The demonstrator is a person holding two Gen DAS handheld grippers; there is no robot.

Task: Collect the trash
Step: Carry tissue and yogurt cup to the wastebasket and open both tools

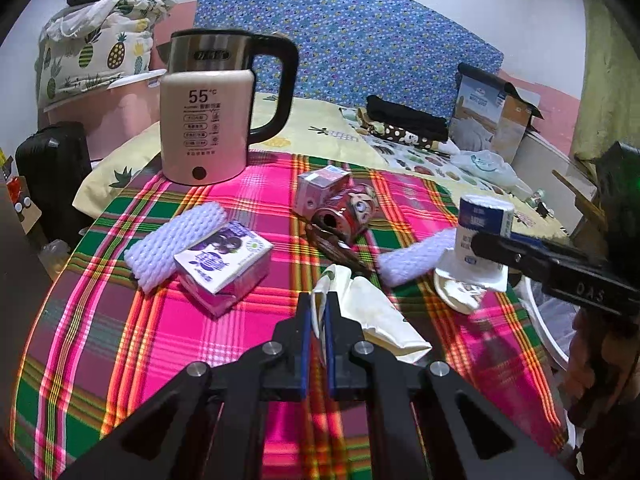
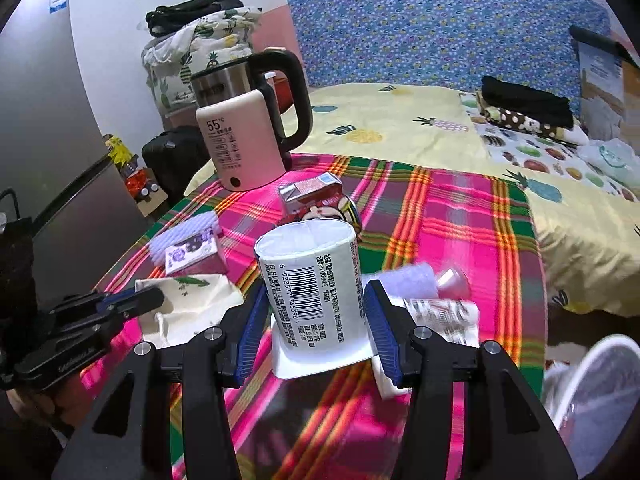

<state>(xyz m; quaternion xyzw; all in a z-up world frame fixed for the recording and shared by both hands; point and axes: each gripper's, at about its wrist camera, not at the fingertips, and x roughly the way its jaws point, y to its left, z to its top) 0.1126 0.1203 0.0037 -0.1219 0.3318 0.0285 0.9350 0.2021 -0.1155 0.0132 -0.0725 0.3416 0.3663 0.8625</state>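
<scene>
Left gripper [image 1: 318, 312] is pinching the edge of a cream paper bag [image 1: 376, 320], pads nearly together on it, bag lying on the plaid tablecloth [image 1: 120, 340]. Right gripper [image 2: 316, 300] is sitting wide around an upside-down yogurt cup [image 2: 310, 280]; whether the pads are touching its sides is unclear. Cup is standing on its lid rim on a crumpled wrapper [image 2: 440, 316]. Other trash is waiting on the cloth: purple milk carton [image 1: 222, 264] touching a white foam sleeve [image 1: 176, 240], second foam sleeve [image 1: 416, 260] beside the cup, crushed can [image 1: 348, 212] against a small pink carton [image 1: 320, 188]. Kettle [image 1: 208, 112] is standing at the far edge. White bin rim [image 2: 592, 376] is showing lower right, off the table.
</scene>
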